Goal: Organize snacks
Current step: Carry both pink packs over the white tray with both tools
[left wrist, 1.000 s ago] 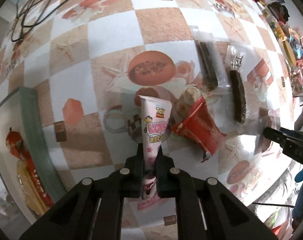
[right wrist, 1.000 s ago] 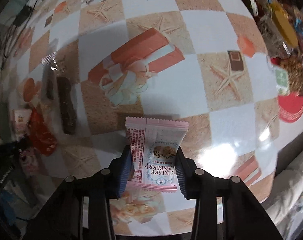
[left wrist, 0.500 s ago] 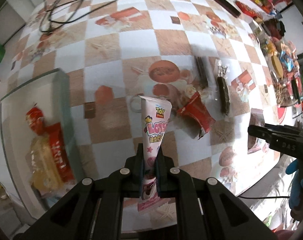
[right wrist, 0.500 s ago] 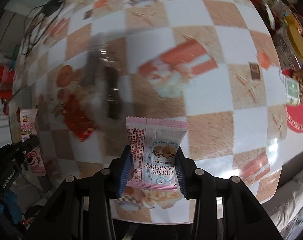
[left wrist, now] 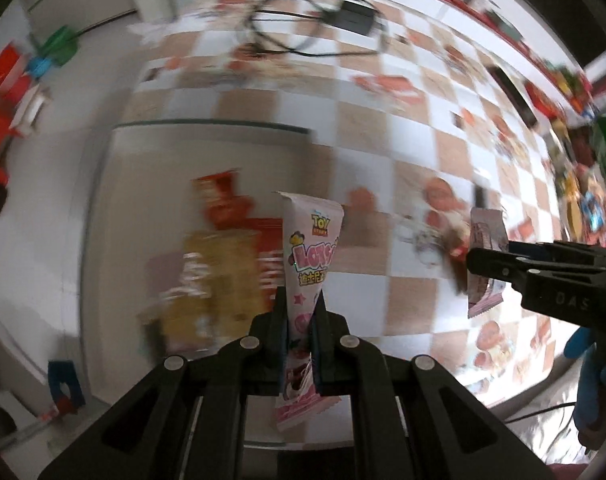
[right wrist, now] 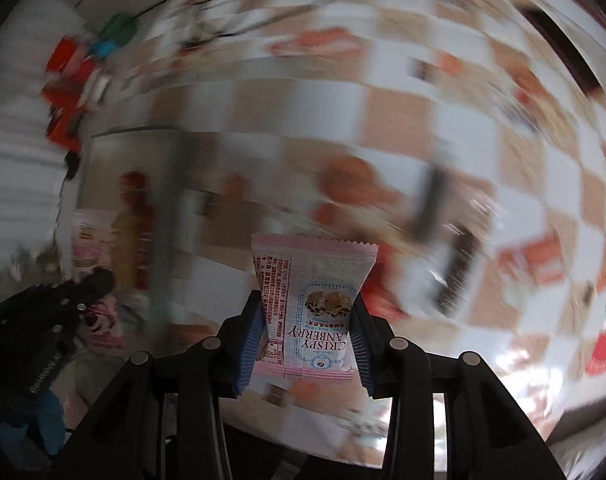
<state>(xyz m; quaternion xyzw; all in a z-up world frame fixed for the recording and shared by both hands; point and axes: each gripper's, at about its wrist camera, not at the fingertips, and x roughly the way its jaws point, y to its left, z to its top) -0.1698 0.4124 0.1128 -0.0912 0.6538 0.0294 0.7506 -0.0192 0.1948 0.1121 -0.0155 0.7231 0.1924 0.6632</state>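
Pink cone-shaped Toy Story snack pack [left wrist: 309, 252] pinched tight low down by left gripper [left wrist: 299, 320], jaws pressed together on the wrapper, wide end standing up past the fingertips. Below and to its left, clear-walled bin [left wrist: 207, 122] on the checkered tablecloth [left wrist: 419, 160], with blurred red packets [left wrist: 227, 204] and a yellowish pack [left wrist: 219, 276] lying inside. Further right, right gripper [right wrist: 309, 316] clamped on a pink-edged Crispy Cranberry packet [right wrist: 311, 292], blue pads [right wrist: 249, 340] touching both side edges, packet upright between them. Same packet seen edge-on at right of left wrist view, above the tablecloth. Blue glove [left wrist: 591, 384] at far right edge. Dark bar-shaped snacks [right wrist: 459, 268] lying on the cloth beyond, badly smeared.
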